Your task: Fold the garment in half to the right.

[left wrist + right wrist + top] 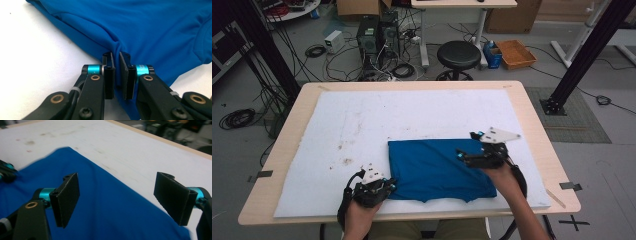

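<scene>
A blue cloth [437,167] lies folded flat on the white mat [412,115], toward the near edge. My left gripper [389,184] is at the cloth's near left corner, and in the left gripper view its jaws are shut on a pinched fold of the blue cloth [140,27] at the left gripper [117,53]. My right gripper [464,150] hovers above the right part of the cloth. In the right gripper view the right gripper [117,200] is wide open, nothing between its fingers, with the blue cloth [107,205] beneath.
The mat covers a wooden table [532,120] and has a few brown stains [347,161] at the near left. Behind the table stand a black stool [458,55], computer towers [369,35] and cables on the floor. Black frame posts [587,50] rise at the right.
</scene>
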`<state>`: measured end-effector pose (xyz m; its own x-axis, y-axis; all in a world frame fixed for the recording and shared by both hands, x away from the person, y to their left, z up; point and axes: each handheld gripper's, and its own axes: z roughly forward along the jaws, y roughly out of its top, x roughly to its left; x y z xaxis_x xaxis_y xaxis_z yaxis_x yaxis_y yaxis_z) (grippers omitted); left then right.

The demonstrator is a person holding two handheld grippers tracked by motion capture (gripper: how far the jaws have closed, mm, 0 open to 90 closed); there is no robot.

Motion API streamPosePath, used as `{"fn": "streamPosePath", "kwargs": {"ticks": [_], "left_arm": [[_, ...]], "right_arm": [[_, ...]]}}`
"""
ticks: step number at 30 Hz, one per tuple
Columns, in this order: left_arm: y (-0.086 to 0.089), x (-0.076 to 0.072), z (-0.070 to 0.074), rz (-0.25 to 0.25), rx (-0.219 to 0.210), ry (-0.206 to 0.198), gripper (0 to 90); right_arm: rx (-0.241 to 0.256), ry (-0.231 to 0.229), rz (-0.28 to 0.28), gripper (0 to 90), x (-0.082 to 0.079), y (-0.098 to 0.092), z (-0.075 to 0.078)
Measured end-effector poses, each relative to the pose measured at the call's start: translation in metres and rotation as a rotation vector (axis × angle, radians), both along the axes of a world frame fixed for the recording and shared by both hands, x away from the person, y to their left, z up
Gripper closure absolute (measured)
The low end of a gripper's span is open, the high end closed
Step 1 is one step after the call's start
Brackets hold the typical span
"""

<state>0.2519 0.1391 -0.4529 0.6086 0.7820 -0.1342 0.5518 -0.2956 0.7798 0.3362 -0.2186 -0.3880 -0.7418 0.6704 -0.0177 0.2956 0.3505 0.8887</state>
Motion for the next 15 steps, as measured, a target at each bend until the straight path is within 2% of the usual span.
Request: {"fn": "streamPosePath", "kwargs": {"ticks": [3, 7, 12, 15], "left_arm": [[0.001, 0.001, 0.000, -0.001, -0.012, 0.010, 83.2], [0.002, 0.003, 0.000, 0.003, -0.028, 0.029, 83.2], [0.004, 0.005, 0.000, 0.011, -0.047, 0.053, 83.2], [0.005, 0.005, 0.000, 0.008, -0.053, 0.055, 83.1]], "right_arm": [[-0.034, 0.021, 0.068, 20.5, 0.019, 0.038, 0.011], [-0.077, 0.048, 0.135, 20.5, 0.039, 0.083, 0.017], [-0.144, 0.125, 0.184, 20.6, 0.064, 0.141, 0.003], [-0.219, 0.162, 0.205, 21.7, 0.073, 0.172, -0.012]]}}
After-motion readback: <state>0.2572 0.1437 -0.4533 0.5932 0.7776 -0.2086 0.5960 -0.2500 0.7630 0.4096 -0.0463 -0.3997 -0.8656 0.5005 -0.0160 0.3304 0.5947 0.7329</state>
